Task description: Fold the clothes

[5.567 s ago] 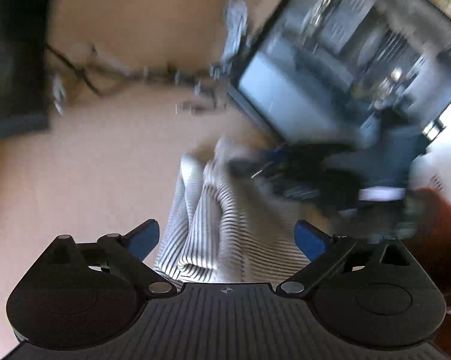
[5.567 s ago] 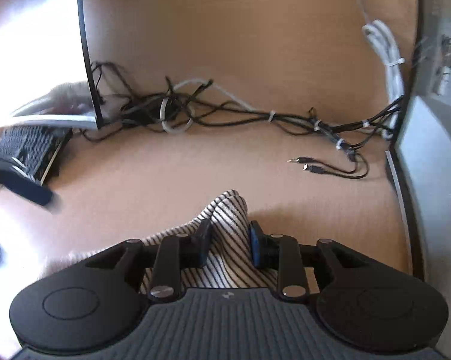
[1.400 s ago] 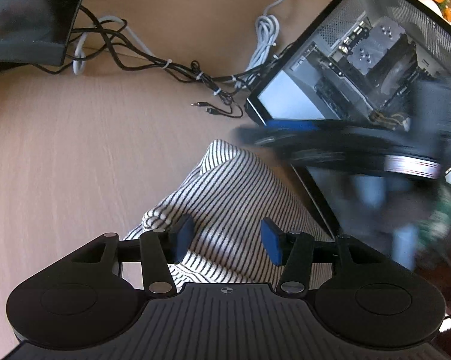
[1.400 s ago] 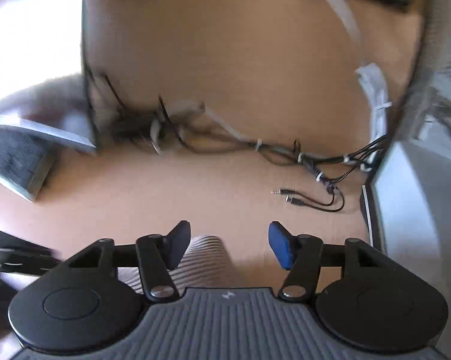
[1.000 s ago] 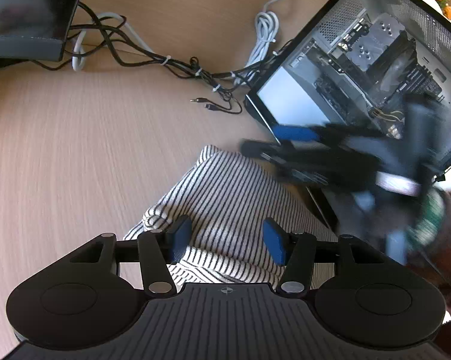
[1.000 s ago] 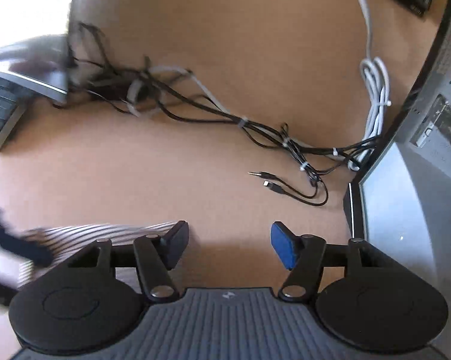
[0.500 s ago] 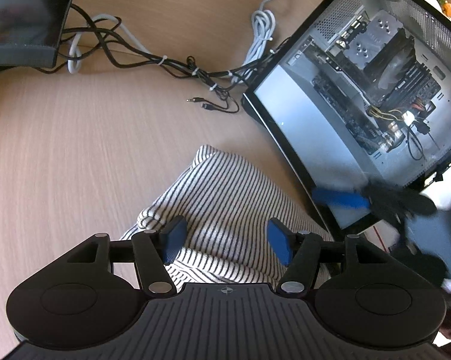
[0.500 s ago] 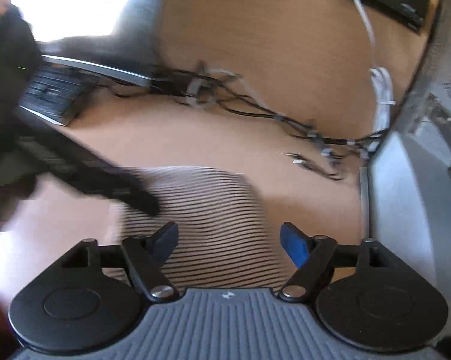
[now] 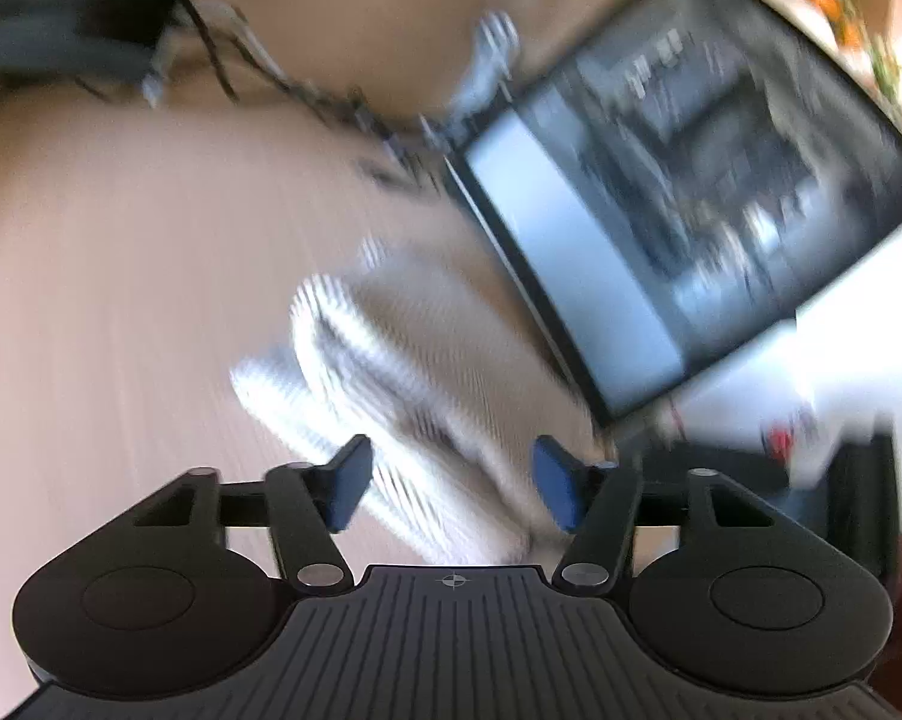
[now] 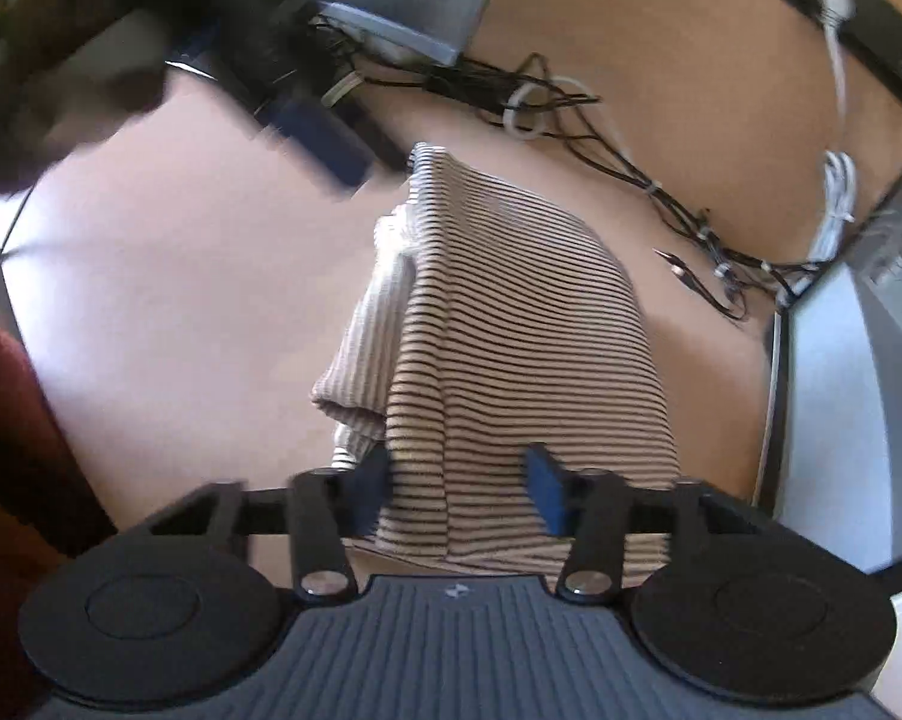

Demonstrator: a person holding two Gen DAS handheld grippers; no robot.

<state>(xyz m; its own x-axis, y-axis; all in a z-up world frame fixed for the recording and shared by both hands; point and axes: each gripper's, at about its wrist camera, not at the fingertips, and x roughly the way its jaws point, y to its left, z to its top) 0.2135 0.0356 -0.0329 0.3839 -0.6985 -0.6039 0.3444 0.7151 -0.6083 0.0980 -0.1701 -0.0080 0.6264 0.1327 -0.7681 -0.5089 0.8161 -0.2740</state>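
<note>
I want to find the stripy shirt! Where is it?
The stripy shirt lies folded on the wooden desk, mid-frame in the right wrist view, left of the computer case, below the cables.

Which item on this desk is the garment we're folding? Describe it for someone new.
Start at the open computer case along the desk's right side. Just left of it on the wooden desk lies the striped garment, folded into a compact bundle. It is the only soft, black-and-cream striped thing there; the cable tangle lies beyond it.

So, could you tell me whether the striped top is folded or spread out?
Folded: the striped top lies on the desk as a narrow, layered bundle, one part doubled underneath.
</note>
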